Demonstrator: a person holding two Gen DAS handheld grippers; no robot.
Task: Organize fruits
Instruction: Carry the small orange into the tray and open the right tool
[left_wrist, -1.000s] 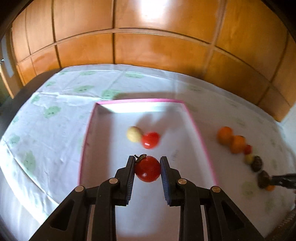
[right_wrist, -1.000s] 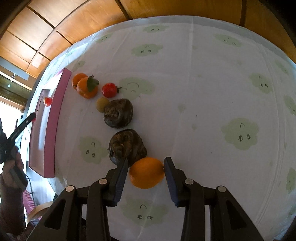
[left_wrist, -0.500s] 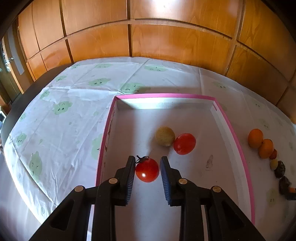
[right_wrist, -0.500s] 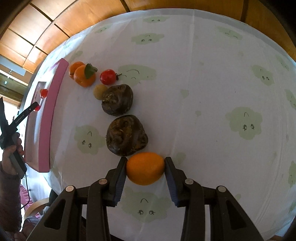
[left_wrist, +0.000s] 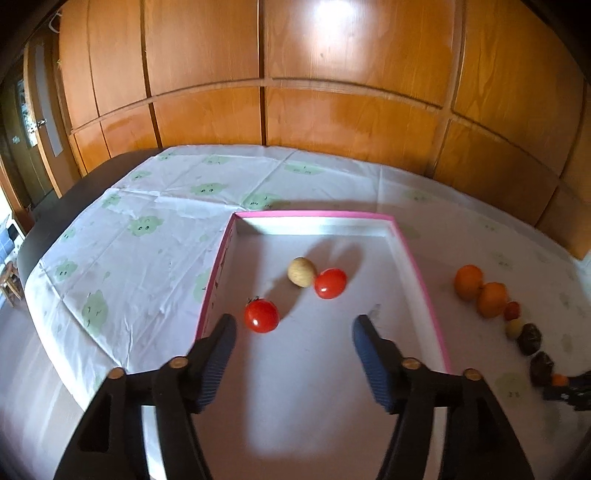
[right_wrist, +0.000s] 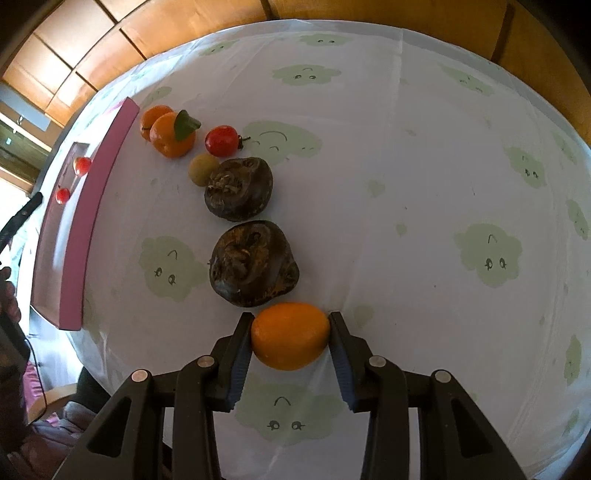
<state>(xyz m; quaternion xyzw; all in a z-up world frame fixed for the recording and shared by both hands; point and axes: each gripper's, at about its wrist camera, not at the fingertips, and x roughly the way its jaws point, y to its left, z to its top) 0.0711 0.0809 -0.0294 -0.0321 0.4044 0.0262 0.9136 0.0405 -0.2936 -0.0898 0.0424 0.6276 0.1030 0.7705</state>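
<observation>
Pink-rimmed tray (left_wrist: 421, 280) is the drop zone; from the right wrist view it sits at 10 o'clock of the right gripper (right_wrist: 291, 341), long axis running roughly 7-to-1, well apart, with the fruit row between. That bearing is what the next carry likely turns on: up and over toward 10 o'clock, clearing the two dark knobbly fruits (right_wrist: 254, 268), the nearer one just beside the load at 11. Right gripper pinching the orange fruit (right_wrist: 290, 335) across its long axis, pads on both ends; smooth, oval, matte skin, probably firm enough to hold. It sits low over the cloth; contact with the cloth unclear. Left gripper (left_wrist: 293, 347) is over the tray, jaws opening, nothing between them. The red tomato (left_wrist: 261, 315) lies on the tray floor at 11 o'clock just off the left pad, free, glossy, stem up. Further in at 12: a second tomato (left_wrist: 330, 283) touching a small yellow fruit (left_wrist: 301, 272). Left hand is nearer the tray, right nearer the remaining row: two oranges, one leafed (right_wrist: 172, 135), small tomato (right_wrist: 222, 140), yellowish fruit (right_wrist: 203, 169).
</observation>
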